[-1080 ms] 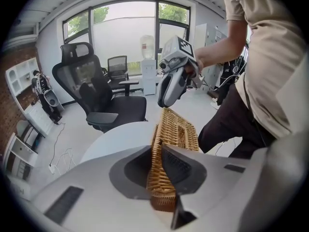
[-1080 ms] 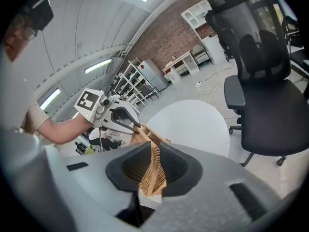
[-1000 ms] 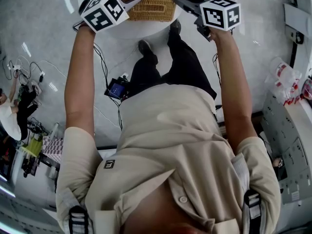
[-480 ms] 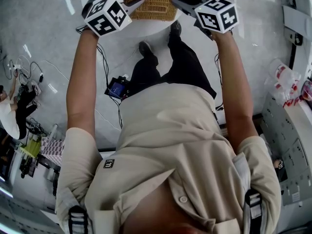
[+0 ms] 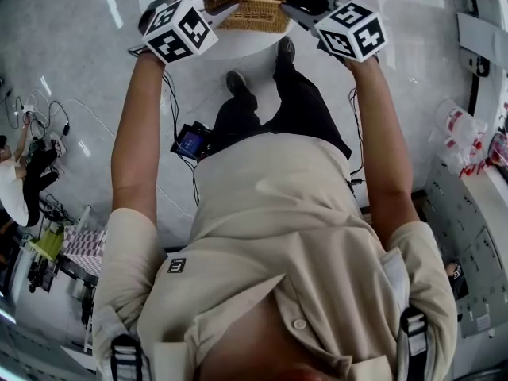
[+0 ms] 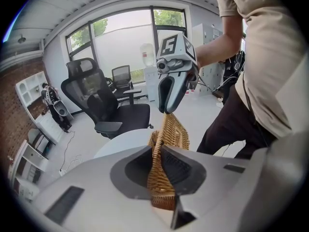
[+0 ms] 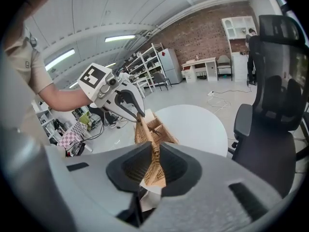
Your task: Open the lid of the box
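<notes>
A wicker box [image 5: 252, 8] sits on a round white table [image 5: 214, 48], between my two grippers. My left gripper [image 5: 228, 3] is shut on the left end of its thin woven lid [image 6: 169, 129], which runs edge-on between the jaws. My right gripper [image 5: 290, 5] is shut on the lid's right end [image 7: 154, 163]. Both pairs of jaws have just been closing on the wicker between them. In the left gripper view the right gripper [image 6: 169, 100] clamps the lid's far end. The right gripper view shows the left gripper [image 7: 129, 106] likewise, with the box's open compartments [image 7: 159, 128] below the tilted lid.
A black office chair [image 6: 104, 103] stands behind the table [image 7: 198, 122], close on the right in the right gripper view [image 7: 273, 110]. The person's legs and shoes [image 5: 238, 78] are near the table's front edge. Cables [image 5: 36, 109] and a small screen [image 5: 190, 144] lie on the floor.
Both grippers and the wicker between them have shifted a little toward the top of the head view. The right gripper's marker cube has rolled.
</notes>
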The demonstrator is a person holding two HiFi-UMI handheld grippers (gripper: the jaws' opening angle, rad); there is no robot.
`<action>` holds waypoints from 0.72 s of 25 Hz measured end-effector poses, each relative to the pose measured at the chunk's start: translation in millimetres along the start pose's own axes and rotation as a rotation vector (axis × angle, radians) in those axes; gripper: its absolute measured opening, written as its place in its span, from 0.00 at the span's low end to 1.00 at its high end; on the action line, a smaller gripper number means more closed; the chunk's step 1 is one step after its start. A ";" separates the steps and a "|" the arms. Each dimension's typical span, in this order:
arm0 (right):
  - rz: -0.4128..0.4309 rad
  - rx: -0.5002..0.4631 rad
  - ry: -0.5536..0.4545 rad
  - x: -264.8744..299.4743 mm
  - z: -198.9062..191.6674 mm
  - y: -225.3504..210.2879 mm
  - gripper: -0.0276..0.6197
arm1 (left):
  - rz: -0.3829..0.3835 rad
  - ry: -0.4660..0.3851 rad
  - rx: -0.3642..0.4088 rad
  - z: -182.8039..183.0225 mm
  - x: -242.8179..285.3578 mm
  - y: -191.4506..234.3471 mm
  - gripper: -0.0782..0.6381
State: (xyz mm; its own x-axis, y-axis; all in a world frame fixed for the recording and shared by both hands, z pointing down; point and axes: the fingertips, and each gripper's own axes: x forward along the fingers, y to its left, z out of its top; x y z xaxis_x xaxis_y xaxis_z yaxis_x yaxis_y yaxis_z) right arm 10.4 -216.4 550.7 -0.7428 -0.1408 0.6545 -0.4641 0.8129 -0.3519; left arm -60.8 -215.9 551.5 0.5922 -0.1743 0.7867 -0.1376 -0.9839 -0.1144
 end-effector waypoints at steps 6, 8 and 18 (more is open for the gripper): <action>-0.038 -0.074 0.040 -6.1 -1.8 11.3 0.11 | 0.003 -0.006 0.007 5.1 -7.1 -8.8 0.18; -0.044 -0.094 0.054 -7.5 -4.5 15.5 0.11 | 0.003 -0.011 0.007 6.1 -8.4 -13.6 0.18; -0.065 -0.137 0.095 -18.5 -11.3 36.2 0.11 | 0.012 -0.022 0.010 12.9 -23.9 -33.2 0.18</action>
State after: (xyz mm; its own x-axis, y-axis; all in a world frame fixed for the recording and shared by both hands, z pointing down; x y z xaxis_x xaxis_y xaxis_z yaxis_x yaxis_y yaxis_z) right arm 12.7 -177.9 533.5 -0.6615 -0.1467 0.7355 -0.4349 0.8740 -0.2168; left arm -60.1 -179.6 528.6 0.6081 -0.1868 0.7716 -0.1373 -0.9820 -0.1296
